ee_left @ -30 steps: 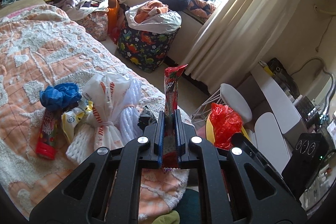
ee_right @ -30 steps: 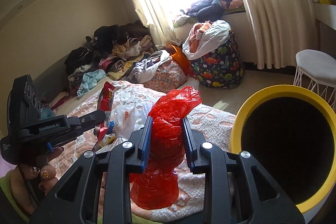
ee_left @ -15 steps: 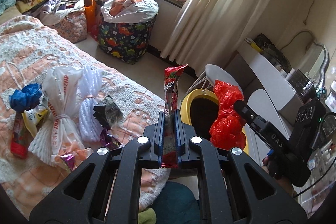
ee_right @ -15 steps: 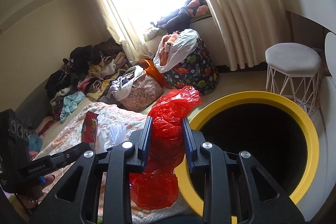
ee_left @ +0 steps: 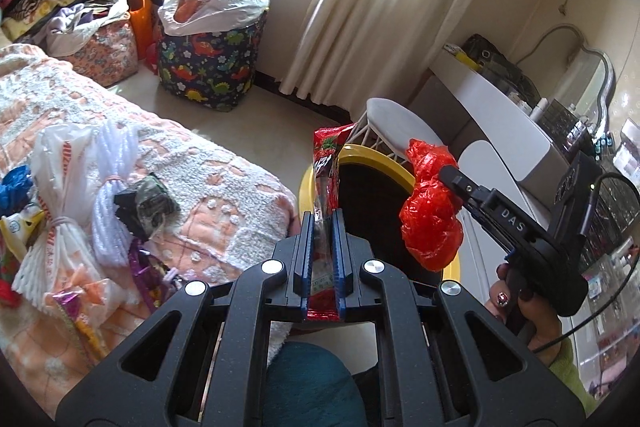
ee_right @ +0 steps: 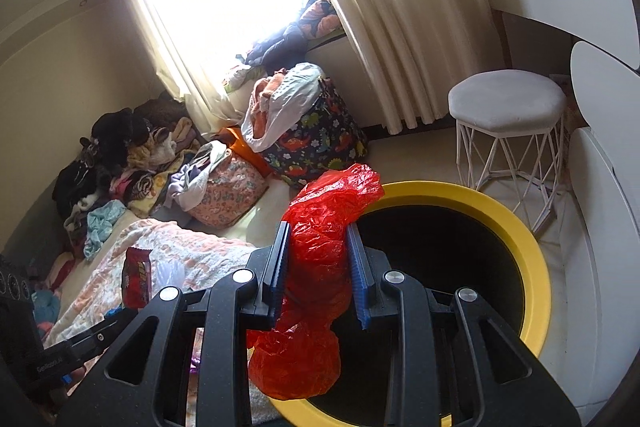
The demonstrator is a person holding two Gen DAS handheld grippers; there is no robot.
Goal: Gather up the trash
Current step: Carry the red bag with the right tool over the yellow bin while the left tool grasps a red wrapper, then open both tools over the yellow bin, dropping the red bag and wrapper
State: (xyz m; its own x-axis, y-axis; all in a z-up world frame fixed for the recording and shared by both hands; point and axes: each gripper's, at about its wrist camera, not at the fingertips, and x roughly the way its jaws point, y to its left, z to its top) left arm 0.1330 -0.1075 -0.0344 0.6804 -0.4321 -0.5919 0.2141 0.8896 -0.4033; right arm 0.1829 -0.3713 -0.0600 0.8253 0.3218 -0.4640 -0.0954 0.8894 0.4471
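My left gripper (ee_left: 320,219) is shut on a long red snack wrapper (ee_left: 325,163) that stands up between its blue pads, its top over the near rim of the yellow bin (ee_left: 384,157). My right gripper (ee_right: 318,231) is shut on a crumpled red plastic bag (ee_right: 320,267), held at the left rim of the yellow bin (ee_right: 520,223) with its black inside. In the left wrist view the red plastic bag (ee_left: 430,223) hangs over the bin's right side. More trash (ee_left: 72,195) lies on the orange bedspread: white bags, a dark wrapper, blue plastic.
A white stool (ee_right: 506,103) stands behind the bin. A dinosaur-print laundry bag (ee_left: 210,63) and a floral bag (ee_left: 106,47) sit on the floor by the curtained window. A white desk (ee_left: 508,115) runs along the right wall. Clothes are piled at the far left.
Both grippers have swung right, away from the bed and toward the yellow bin. The bin's mouth now fills more of the right wrist view, and the red bag sits at its rim.
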